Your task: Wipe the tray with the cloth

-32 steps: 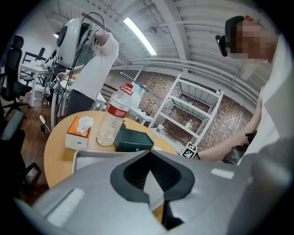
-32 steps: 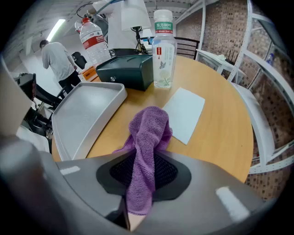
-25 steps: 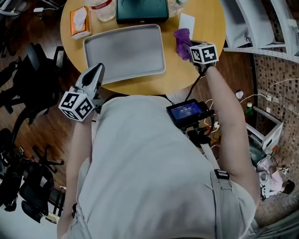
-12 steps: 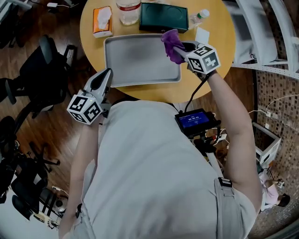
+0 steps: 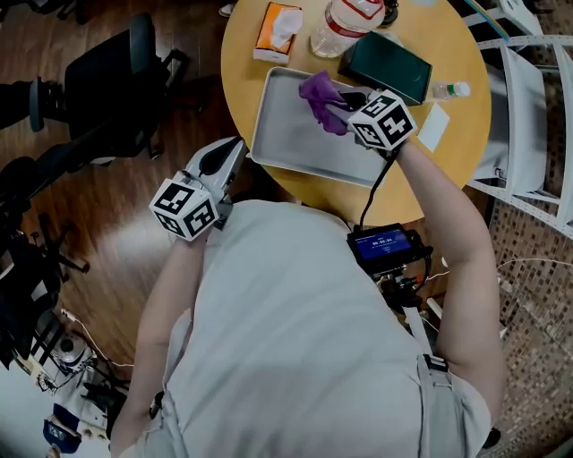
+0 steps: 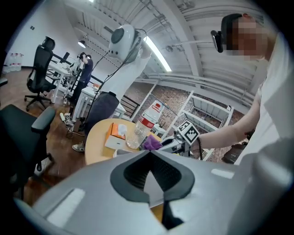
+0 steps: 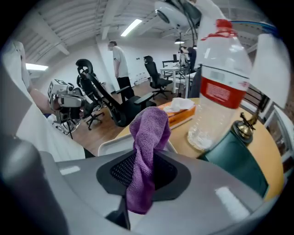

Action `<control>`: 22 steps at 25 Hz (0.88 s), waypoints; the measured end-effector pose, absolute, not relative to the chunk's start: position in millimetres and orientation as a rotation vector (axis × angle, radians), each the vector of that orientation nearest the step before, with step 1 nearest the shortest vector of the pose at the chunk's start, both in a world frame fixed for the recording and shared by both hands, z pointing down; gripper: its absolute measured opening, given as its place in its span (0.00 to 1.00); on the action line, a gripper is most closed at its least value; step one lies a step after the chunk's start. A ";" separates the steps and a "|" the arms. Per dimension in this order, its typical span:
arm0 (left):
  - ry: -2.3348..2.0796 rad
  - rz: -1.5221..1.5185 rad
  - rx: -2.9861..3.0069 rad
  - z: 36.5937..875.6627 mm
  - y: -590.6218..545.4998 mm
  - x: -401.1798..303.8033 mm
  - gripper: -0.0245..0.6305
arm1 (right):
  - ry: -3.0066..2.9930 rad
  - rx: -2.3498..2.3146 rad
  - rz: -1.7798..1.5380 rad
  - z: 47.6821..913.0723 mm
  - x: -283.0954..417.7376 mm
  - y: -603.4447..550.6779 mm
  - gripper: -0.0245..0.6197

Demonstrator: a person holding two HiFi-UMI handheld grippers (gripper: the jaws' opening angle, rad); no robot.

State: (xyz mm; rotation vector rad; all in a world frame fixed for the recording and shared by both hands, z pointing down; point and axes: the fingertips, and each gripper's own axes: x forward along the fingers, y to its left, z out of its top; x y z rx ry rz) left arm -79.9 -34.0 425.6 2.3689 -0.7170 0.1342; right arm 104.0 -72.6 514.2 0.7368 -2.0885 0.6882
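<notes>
**Narrow pinch on the cloth, loose tray, clutter just ahead**

Head view: the right claw point(image 5: 342, 98) is clenched on the purple cloth point(image 5: 318, 90) and hangs over the far half of the grey tray point(image 5: 279, 136); whether the cloth touches the tray floor cannot be told. A clear bottle point(image 5: 344, 23) stands just beyond this claw, off the tray, and a dark green case point(image 5: 387, 64) lies just to its right; a long stroke outward would likely strike one of them, and the bottle looks easiest to topple. The left claw point(image 5: 229, 154) hangs off the round bench point(image 5: 452, 148), near the tray's near corner but apart from it; nothing braces the tray, so a firm push could slide it along the bench.

Left gripper view: this claw's jaws are together with nothing between them; the bench and an orange tissue box point(image 6: 115, 136) lie ahead of it.

Right gripper view: the jaws grip only a narrow twisted fold, the rest of the cloth bunching up ahead of them; drag against the tray might pull that fold free, or the bunch may wipe just a thin strip.
</notes>
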 end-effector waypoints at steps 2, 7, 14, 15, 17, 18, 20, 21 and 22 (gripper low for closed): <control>-0.734 0.127 2.357 428.3 -32.5 -90.1 0.04 | -2.073 0.688 0.721 522.1 78.1 -86.8 0.16; -0.782 0.112 2.321 436.7 -29.1 -115.1 0.04 | -1.937 0.683 0.841 560.6 39.6 -112.4 0.16; -0.847 0.101 2.284 447.5 -34.4 -146.1 0.04 | -1.635 0.334 -0.041 609.4 37.2 -134.7 0.16; -0.853 0.102 2.280 447.7 -33.8 -147.8 0.04 | -1.604 0.296 -0.105 615.6 38.1 -134.9 0.16; -0.857 0.103 2.276 447.4 -33.2 -149.7 0.04 | -1.575 0.230 -0.172 627.8 36.6 -130.6 0.16; -0.856 0.104 2.276 447.2 -33.1 -149.8 0.04 | -1.569 0.210 -0.192 632.1 35.9 -128.3 0.15; -0.848 0.106 2.278 446.7 -33.2 -148.5 0.04 | -1.569 0.199 -0.208 635.3 37.5 -125.9 0.15; -0.843 0.108 2.281 446.5 -33.8 -147.5 0.04 | -1.573 0.198 -0.200 635.2 40.2 -125.0 0.15; -0.837 0.109 2.285 446.3 -34.8 -146.5 0.04 | -1.574 0.197 -0.186 634.8 44.3 -123.7 0.14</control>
